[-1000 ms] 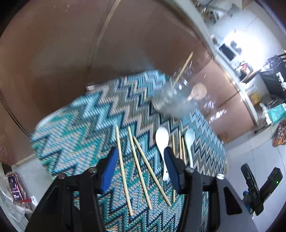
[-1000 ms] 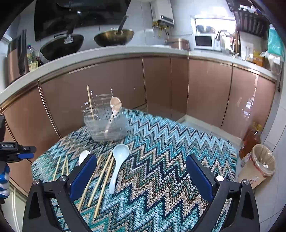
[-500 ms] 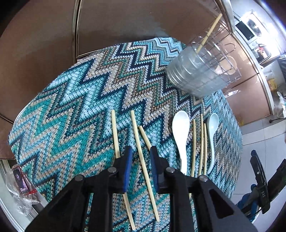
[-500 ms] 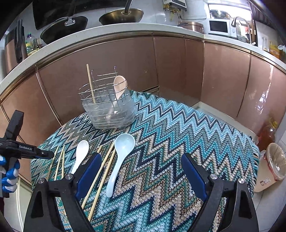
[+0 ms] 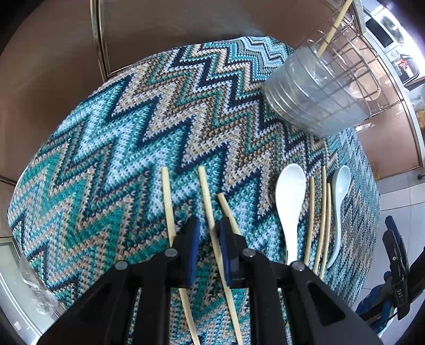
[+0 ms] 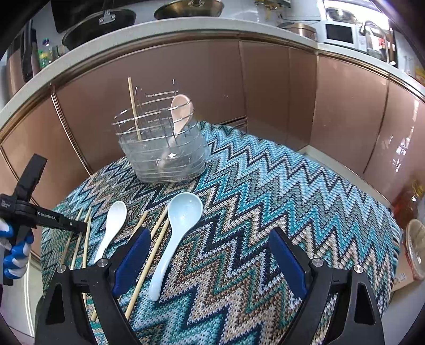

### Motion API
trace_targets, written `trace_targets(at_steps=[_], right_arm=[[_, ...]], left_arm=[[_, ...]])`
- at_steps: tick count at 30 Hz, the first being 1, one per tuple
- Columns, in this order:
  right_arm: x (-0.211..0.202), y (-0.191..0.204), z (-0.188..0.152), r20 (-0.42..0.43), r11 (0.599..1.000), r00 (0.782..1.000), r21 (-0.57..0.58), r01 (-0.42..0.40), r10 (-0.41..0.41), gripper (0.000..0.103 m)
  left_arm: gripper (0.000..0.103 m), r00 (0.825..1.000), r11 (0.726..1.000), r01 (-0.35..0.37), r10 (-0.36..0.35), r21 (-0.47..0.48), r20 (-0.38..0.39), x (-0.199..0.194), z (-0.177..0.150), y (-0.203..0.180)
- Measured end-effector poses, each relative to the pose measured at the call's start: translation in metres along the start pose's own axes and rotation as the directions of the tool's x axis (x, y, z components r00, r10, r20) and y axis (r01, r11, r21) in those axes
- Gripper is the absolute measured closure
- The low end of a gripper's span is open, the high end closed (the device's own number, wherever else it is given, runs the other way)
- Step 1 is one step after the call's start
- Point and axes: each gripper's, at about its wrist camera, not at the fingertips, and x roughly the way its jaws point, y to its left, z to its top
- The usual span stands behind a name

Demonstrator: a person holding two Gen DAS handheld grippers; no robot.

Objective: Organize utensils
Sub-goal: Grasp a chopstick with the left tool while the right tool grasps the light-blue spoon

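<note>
My left gripper (image 5: 208,231) is low over the zigzag tablecloth (image 5: 127,138), its jaws narrowed around the middle chopstick (image 5: 205,191) of three lying there; a small gap still shows on each side. A white spoon (image 5: 289,196), more chopsticks (image 5: 322,212) and a pale blue spoon (image 5: 340,191) lie to its right. The wire utensil holder (image 6: 162,148) stands at the table's back with one chopstick (image 6: 134,108) and a pink spoon (image 6: 180,111) in it. My right gripper (image 6: 209,249) is open and empty above the pale blue spoon (image 6: 178,225). The left gripper also shows in the right wrist view (image 6: 79,227).
Brown cabinet fronts (image 6: 265,85) curve behind the round table. A counter above carries pans (image 6: 98,21) and a microwave (image 6: 340,33). A bottle (image 6: 406,204) and a bin (image 6: 417,246) stand on the floor at the right. A plastic bag (image 5: 37,292) lies below the table's left edge.
My left gripper has come down onto the chopsticks and its jaws have closed from wide open to a narrow gap around the middle one. My right gripper has moved lower and closer to the spoons.
</note>
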Motion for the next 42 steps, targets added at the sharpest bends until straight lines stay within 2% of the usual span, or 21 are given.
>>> trace_targets(at_steps=[1,3,5,9,12,22,25,26,27,34,42], right_arm=[[0.004,-0.001,0.002,-0.010,1.000,1.000,-0.003,-0.016,0.016,0.015],[0.015,-0.005,0.009,-0.036,0.998,0.998,0.004,-0.058,0.058,0.030],[0.027,-0.009,0.016,-0.063,0.995,0.993,0.017,-0.098,0.099,0.037],[0.056,-0.018,0.030,-0.130,0.980,0.971,0.038,-0.195,0.199,0.047],[0.081,-0.022,0.037,-0.187,0.972,0.953,0.038,-0.234,0.236,0.053],[0.128,-0.023,0.043,-0.298,0.934,0.888,0.037,-0.355,0.349,0.067],[0.134,-0.019,0.044,-0.320,0.933,0.883,0.007,-0.361,0.344,0.082],[0.134,-0.018,0.045,-0.321,0.932,0.883,-0.003,-0.362,0.342,0.091],[0.134,-0.017,0.045,-0.320,0.933,0.886,-0.013,-0.359,0.336,0.094],[0.110,-0.015,0.044,-0.279,0.954,0.927,-0.091,-0.286,0.252,0.095],[0.033,-0.016,0.042,-0.162,0.973,0.973,-0.133,-0.189,0.167,0.096]], left_arm=[[0.089,1.000,1.000,-0.003,0.003,0.001,-0.003,0.001,0.001,-0.001],[0.089,1.000,1.000,-0.007,0.007,-0.001,-0.010,0.002,0.003,-0.001],[0.090,1.000,1.000,-0.007,0.007,-0.006,-0.015,0.003,0.005,-0.002],[0.093,1.000,1.000,-0.009,0.009,-0.019,-0.022,0.007,0.009,-0.004],[0.095,1.000,0.999,-0.005,0.004,-0.035,-0.030,0.007,0.011,-0.001],[0.097,0.999,0.999,-0.021,0.020,-0.039,-0.031,0.010,0.014,-0.002],[0.097,0.999,0.999,-0.022,0.021,-0.045,-0.025,0.011,0.013,-0.004],[0.098,1.000,0.999,-0.023,0.022,-0.049,-0.022,0.011,0.011,-0.003],[0.098,1.000,0.998,-0.023,0.022,-0.054,-0.019,0.011,0.011,-0.003],[0.099,1.000,0.996,-0.001,0.002,-0.095,0.010,0.005,0.005,0.007],[0.099,0.991,0.990,0.068,-0.053,-0.121,0.123,-0.030,-0.014,0.018]])
